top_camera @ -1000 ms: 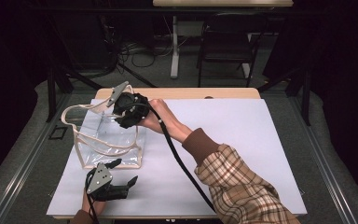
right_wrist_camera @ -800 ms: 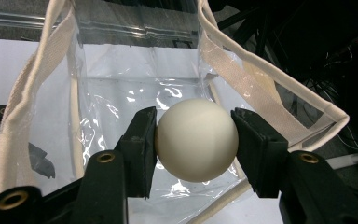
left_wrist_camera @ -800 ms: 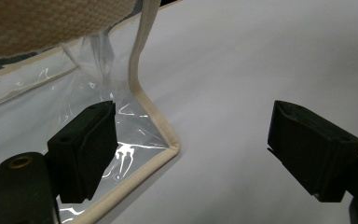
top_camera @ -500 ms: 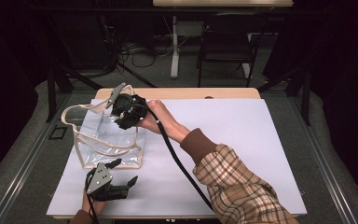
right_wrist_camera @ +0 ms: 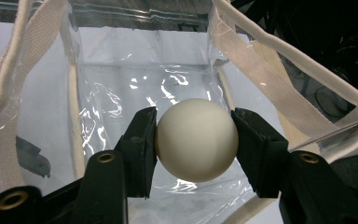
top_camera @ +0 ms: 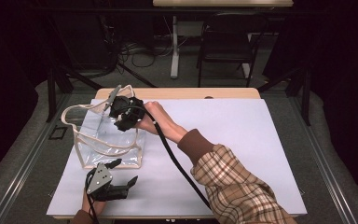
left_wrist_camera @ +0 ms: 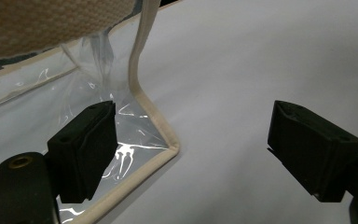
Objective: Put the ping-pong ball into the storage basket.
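1. Clear plastic tote bag w/ cream fabric trim and cream webbing handles (top_camera: 107,140) stands upright on the white table top (top_camera: 242,140), at the table's left side; mouth open upward
2. Right gripper (top_camera: 123,116), black two-jaw tool in the person's right hand (top_camera: 151,116), sits at the bag's top rim on its far right corner, pointing down into the opening
3. Right gripper view: right gripper (right_wrist_camera: 196,140) is closed partway on a smooth off-white ball (right_wrist_camera: 196,139); both black pads touch the ball, one each side. Ball sits above the bag's clear floor, inside the span of the bag mouth; cream handles (right_wrist_camera: 261,65) run up either side
4. Black cable (top_camera: 177,163) trails from the right gripper along the forearm; sleeve is brown cuff + plaid shirt (top_camera: 233,186)
5. Left gripper (top_camera: 121,175), black w/ grey three-cornered plate on top, is held low over the table near its front edge, just in front of the bag's near side, apart from it in the high view
6. Left gripper view: left gripper (left_wrist_camera: 193,140) is spread wide w/ nothing between the jaws; white table shows in the gap
7. Same view: bag's near bottom corner w/ cream piping (left_wrist_camera: 161,140) lies just ahead of the one jaw; can't tell if touching
8. Beyond the table: dark floor, a chair (top_camera: 223,51) and loose cables (top_camera: 135,51)
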The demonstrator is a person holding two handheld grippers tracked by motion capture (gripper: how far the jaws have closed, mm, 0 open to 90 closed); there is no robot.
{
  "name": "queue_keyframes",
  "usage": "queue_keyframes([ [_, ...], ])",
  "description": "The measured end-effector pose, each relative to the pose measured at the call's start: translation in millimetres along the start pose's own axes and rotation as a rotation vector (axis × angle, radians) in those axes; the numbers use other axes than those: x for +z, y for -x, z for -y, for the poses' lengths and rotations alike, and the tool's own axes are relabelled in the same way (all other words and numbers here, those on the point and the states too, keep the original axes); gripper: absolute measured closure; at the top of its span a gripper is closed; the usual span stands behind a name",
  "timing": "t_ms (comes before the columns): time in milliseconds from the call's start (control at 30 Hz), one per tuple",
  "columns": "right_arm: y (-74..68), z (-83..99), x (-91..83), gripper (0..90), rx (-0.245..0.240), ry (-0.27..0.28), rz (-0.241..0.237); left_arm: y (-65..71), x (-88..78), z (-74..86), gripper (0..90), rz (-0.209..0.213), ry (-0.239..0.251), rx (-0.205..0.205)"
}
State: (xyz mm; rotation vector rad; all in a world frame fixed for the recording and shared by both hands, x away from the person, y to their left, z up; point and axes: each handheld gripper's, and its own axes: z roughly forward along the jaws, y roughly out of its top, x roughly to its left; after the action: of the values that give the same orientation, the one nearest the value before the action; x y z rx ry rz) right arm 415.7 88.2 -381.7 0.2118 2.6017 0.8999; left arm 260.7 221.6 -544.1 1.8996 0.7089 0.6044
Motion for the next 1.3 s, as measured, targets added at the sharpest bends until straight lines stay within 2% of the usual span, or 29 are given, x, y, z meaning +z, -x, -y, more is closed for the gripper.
queue_keyframes([
  [200,-2.1,-1.5,6.0,51.1,-0.016,-0.026,-0.008,-0.1,0.0,0.1,15.9,-0.002,0.001,-0.004],
  [333,-3.6,-2.2,10.0,51.1,-0.015,-0.023,-0.016,-0.3,-0.5,0.2,15.9,-0.001,0.000,-0.004],
  [900,-9.0,-5.5,20.4,51.0,-0.018,-0.077,-0.032,-0.3,0.0,0.3,15.9,0.000,0.002,-0.005],
  [967,-9.4,-5.4,22.6,51.0,-0.021,-0.070,-0.033,-0.3,0.0,0.3,15.9,-0.001,0.002,-0.005],
  [1000,-9.6,-5.9,22.3,51.0,-0.022,-0.086,-0.034,-0.5,0.1,0.3,15.9,0.000,0.002,-0.004],
  [1300,-10.7,-5.5,27.0,50.8,-0.017,-0.092,-0.044,-0.3,0.0,0.3,15.9,0.001,0.004,-0.005],
])
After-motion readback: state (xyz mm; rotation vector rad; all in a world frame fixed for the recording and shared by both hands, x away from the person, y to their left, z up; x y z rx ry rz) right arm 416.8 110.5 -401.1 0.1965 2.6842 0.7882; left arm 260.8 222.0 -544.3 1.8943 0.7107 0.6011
